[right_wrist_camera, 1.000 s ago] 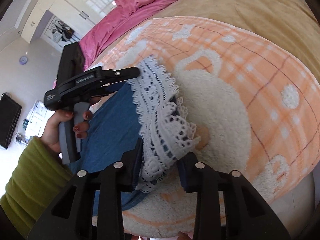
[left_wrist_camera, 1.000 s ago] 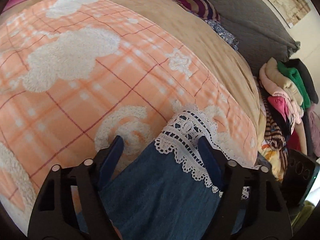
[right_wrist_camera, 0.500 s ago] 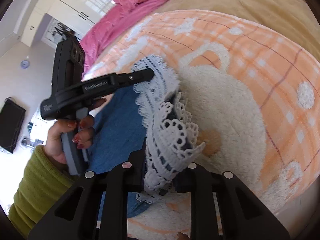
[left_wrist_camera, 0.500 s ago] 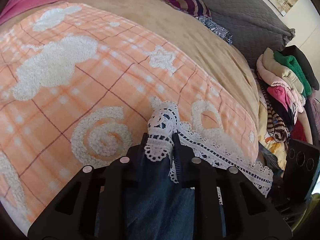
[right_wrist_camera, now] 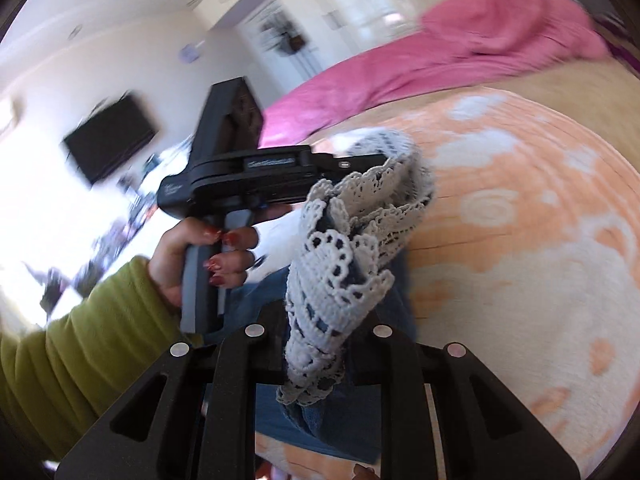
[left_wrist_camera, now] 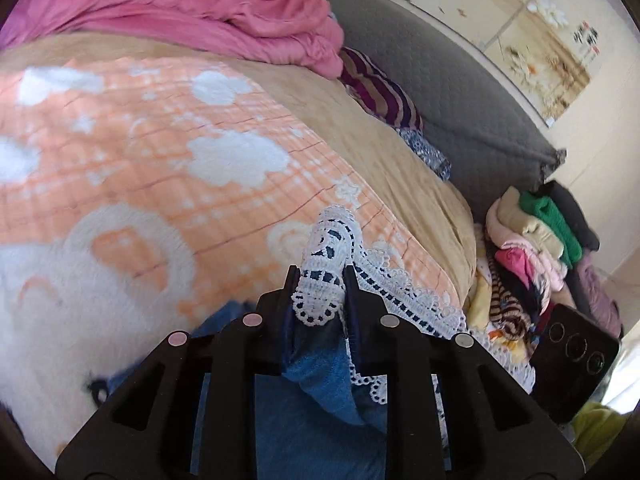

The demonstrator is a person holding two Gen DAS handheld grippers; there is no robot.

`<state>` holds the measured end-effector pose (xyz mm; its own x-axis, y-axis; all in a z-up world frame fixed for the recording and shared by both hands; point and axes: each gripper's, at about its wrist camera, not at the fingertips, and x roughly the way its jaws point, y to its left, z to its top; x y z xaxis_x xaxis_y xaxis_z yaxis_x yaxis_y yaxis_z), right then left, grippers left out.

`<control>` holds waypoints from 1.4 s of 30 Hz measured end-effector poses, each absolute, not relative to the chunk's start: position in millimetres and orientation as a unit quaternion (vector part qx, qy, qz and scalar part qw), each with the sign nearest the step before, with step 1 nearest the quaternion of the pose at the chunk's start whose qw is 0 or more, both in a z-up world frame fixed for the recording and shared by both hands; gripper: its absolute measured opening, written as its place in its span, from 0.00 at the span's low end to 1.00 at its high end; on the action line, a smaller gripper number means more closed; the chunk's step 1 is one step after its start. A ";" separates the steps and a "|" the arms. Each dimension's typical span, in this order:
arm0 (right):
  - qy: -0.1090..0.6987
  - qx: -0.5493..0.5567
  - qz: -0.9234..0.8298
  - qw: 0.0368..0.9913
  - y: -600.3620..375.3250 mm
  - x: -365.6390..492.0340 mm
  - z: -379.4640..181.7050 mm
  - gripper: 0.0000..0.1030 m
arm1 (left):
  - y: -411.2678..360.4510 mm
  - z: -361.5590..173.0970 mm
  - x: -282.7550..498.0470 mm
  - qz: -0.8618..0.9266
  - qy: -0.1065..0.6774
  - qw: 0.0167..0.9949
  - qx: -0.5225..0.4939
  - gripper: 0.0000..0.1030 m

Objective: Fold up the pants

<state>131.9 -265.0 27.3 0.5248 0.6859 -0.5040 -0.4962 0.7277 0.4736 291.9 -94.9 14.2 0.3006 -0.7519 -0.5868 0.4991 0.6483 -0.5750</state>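
Note:
The pants [left_wrist_camera: 316, 412] are blue denim with a white lace hem [left_wrist_camera: 326, 256]. My left gripper [left_wrist_camera: 319, 280] is shut on the lace hem at one corner and holds it above the orange blanket. My right gripper [right_wrist_camera: 320, 320] is shut on the lace hem [right_wrist_camera: 340, 280] at the other corner. The denim [right_wrist_camera: 316, 416] hangs below my fingers. The left gripper also shows in the right wrist view [right_wrist_camera: 384, 168], held in a hand with a green sleeve, close to the left of my right gripper. The hem spans between the two.
An orange checked blanket [left_wrist_camera: 160, 160] with white fleece shapes covers the bed. A pink duvet [left_wrist_camera: 192, 4] lies at the far end. A grey headboard [left_wrist_camera: 460, 100] and a pile of folded clothes [left_wrist_camera: 536, 240] stand to the right. A dark screen [right_wrist_camera: 108, 140] hangs on the wall.
My left gripper closed on the lace hem. Both grippers have lifted the hem up off the blanket, and the views have tilted upward toward the room.

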 end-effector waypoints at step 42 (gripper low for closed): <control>0.476 0.128 0.213 0.844 -253.7 236.4 6.4 0.69 | 36.2 -35.4 232.9 -0.198 0.482 0.807 -0.278 0.77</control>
<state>236.4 -253.7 6.4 0.4558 0.4815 -0.7486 -0.2385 0.8764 0.4184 232.9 36.2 -35.4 0.4560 -0.5879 -0.6681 0.0511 0.7668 -0.6399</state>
